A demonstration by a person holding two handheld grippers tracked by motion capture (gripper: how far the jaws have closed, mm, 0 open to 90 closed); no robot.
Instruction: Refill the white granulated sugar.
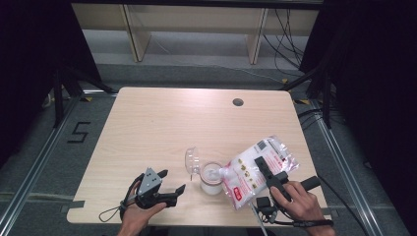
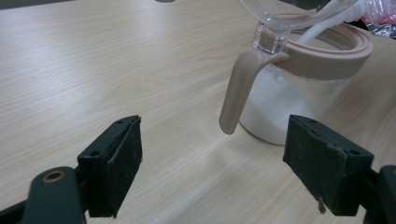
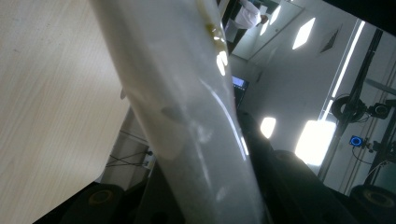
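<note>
pouring step in hand, by the look of it: white granules go from a clear plastic bag with red print (image 1: 256, 169) into a clear glass jar with a dusty-pink rim (image 1: 212, 178). the jar stands near the front edge of the pale wooden table (image 1: 162, 123), a little right of centre. its clear hinged lid (image 1: 192, 160) is flipped up on the jar's left, and a pink latch lever (image 2: 238, 91) hangs down the jar's side.

to do it well, i judge: keep the bag's low corner over the jar mouth, tilt gently, and watch the fill; the jar already looks well filled with white, so ease off before it heaps over the rim. steadying the jar would help if the bag drags on it.

right gripper (image 1: 268, 172), on the jar's right: jaws pinched on the bag, which lies tilted with its lower end at the jar mouth. in the right gripper view the translucent bag wall (image 3: 187, 116) runs up between the jaws.

left gripper (image 2: 229, 163), left of the jar and close to it: fingers (image 2: 116, 163) spread wide, nothing between them, touching nothing. it rests low by the table front, aimed at the jar.
</note>
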